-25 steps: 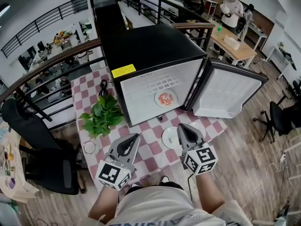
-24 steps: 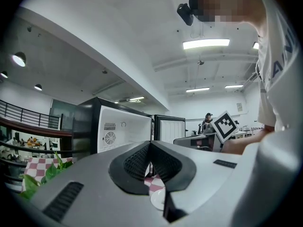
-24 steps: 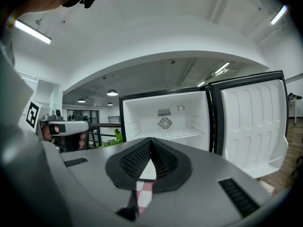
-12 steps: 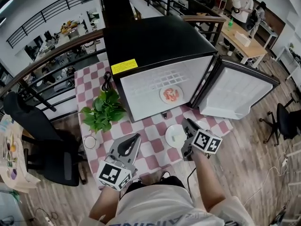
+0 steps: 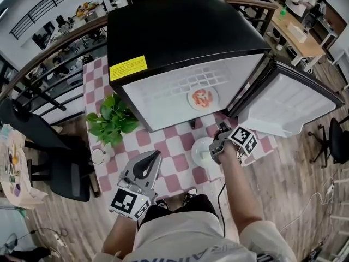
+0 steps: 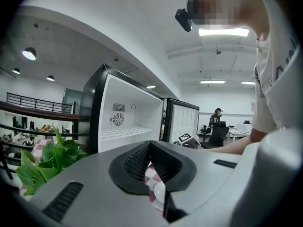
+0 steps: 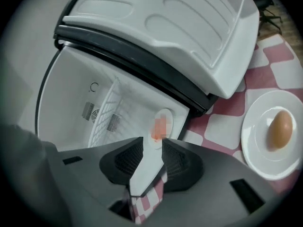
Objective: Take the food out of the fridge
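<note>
Left first: the left tool (image 5: 151, 158) has sunk slightly over the near edge of the surface (image 5: 163, 146), jaws together, empty. The right tool (image 7: 152, 145) has dropped, rolled onto its side and closed in on the open fridge (image 5: 180, 37). Its jaws have just been opening and stand narrowly apart with nothing between them, aimed at the plate of food (image 5: 203, 98) on the fridge floor. The reach looks begun, the food untaken. On the checked surface a plant (image 5: 112, 121) stands left and a white plate (image 5: 203, 150) holding an egg (image 7: 281, 127) sits right. Beyond are a railing, wooden floor and far desks
</note>
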`<state>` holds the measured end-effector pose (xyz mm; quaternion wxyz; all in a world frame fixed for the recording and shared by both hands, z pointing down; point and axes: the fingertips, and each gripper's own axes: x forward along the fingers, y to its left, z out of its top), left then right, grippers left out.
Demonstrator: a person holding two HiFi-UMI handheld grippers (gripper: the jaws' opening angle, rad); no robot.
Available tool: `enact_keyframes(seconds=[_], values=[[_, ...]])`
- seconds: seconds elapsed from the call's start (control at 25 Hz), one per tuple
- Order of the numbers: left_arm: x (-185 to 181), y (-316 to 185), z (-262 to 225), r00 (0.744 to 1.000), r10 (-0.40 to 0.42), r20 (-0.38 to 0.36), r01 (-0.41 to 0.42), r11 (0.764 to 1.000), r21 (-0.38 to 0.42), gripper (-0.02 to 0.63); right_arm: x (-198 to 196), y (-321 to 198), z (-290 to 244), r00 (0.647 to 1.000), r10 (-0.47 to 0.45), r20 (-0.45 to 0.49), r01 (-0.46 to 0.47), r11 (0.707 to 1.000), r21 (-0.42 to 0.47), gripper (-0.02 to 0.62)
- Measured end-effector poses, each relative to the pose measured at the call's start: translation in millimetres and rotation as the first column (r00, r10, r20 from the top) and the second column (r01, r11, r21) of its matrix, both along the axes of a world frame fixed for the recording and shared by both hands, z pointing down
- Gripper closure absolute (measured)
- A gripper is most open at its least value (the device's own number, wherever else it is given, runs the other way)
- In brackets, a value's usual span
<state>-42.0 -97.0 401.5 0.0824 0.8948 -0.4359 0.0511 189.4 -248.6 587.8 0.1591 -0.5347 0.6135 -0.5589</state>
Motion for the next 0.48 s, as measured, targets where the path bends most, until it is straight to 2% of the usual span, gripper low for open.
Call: enact_keyframes(seconds=[0.28,0.48], values=[[2.6,-12.4,19.0,0.999,-0.038,0.017,0.039,0.998,-0.046,0.6,-3.0,-40.4,52.3,0.99,0.065,0.122,-0.05,0.991,-0.124,0.477],[-3.8,-15.6,26.9,0.997,-0.071,0.029,0.072,0.995,-0.069,0.6,-5.3,-59.4,65.4,0.984,0.081,0.156,-0.056,0.987,-0.153,0.477]])
